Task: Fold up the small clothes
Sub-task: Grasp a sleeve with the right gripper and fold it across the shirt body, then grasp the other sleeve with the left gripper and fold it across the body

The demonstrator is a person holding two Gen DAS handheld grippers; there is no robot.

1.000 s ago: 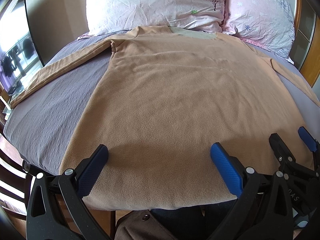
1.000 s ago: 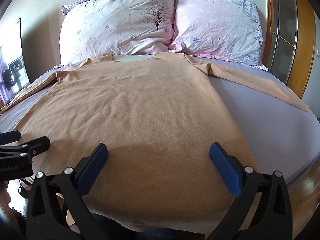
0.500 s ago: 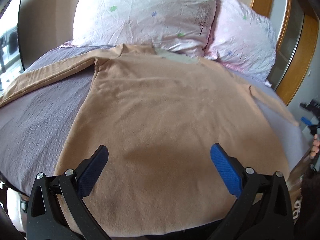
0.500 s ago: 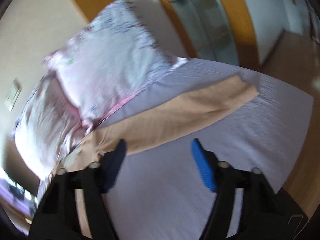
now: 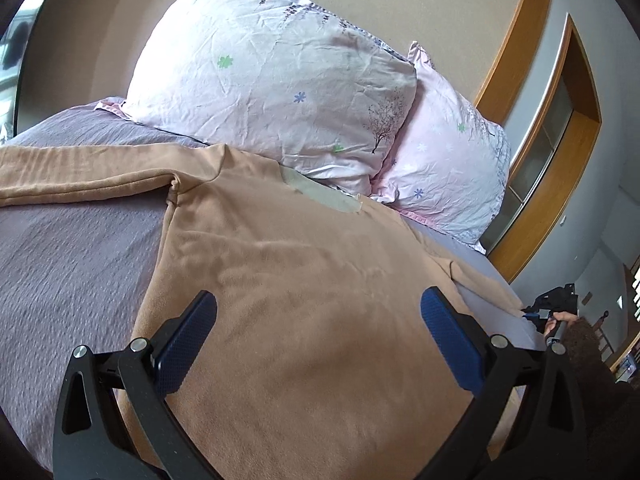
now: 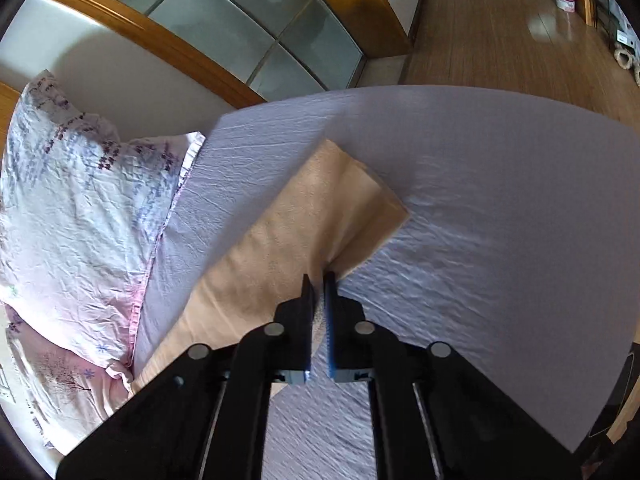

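A tan long-sleeved shirt (image 5: 304,288) lies flat on a grey-purple bedsheet (image 5: 68,264), collar toward the pillows. My left gripper (image 5: 318,320) is open and empty, hovering over the shirt's body. Its left sleeve (image 5: 80,178) stretches out to the left. My right gripper (image 6: 319,280) is shut on the shirt's right sleeve (image 6: 320,216) near its cuff, pinching a small fold of cloth. The right gripper also shows small at the far right of the left wrist view (image 5: 550,306).
Two floral pillows (image 5: 272,92) (image 5: 444,176) lie at the head of the bed, also in the right wrist view (image 6: 76,216). A wooden-framed glass panel (image 6: 256,28) stands beside the bed. Wooden floor (image 6: 500,32) lies past the bed's edge (image 6: 500,98).
My right gripper has swung from the hem to the right sleeve and shut on it near the cuff. My left gripper has moved up over the shirt body, still open.
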